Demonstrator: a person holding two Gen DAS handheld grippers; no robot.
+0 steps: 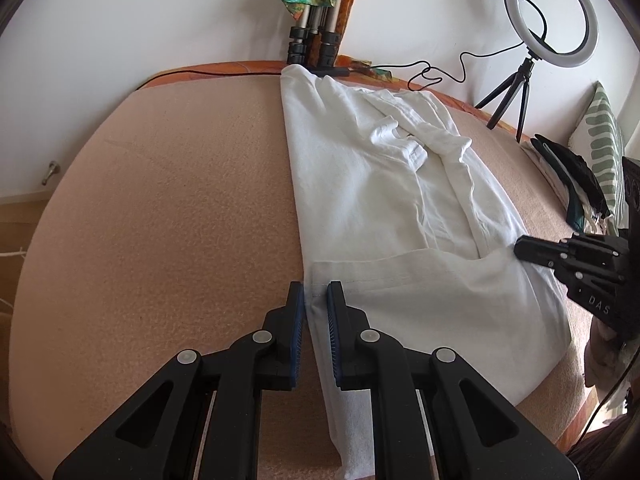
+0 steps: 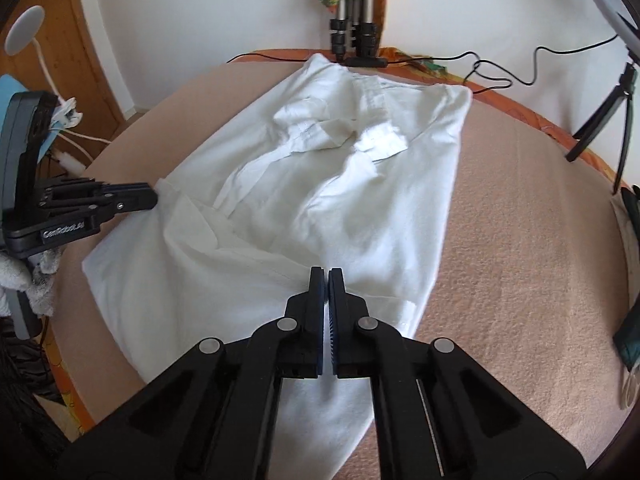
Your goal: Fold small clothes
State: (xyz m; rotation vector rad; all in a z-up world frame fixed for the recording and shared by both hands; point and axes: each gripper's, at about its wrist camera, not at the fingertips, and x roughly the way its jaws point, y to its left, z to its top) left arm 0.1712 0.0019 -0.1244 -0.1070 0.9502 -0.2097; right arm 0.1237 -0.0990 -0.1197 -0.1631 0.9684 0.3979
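A white T-shirt (image 1: 384,200) lies lengthwise on the peach blanket (image 1: 160,200), sides folded inward, its near hem doubled back over itself. My left gripper (image 1: 316,292) straddles the shirt's left hem edge with a small gap between the pads, cloth between them. My right gripper (image 2: 328,276) is shut on the hem fold near the shirt's (image 2: 320,168) right side. Each gripper shows in the other's view: the right one (image 1: 520,248) at the shirt's right edge, the left one (image 2: 154,198) at its left edge.
A ring light on a small tripod (image 1: 548,12) and its cable stand at the far right. Tripod legs (image 1: 316,44) stand at the shirt's far end. Folded dark clothes (image 1: 572,176) and a pillow (image 1: 604,140) lie at the right. A wooden door (image 2: 52,40) is left.
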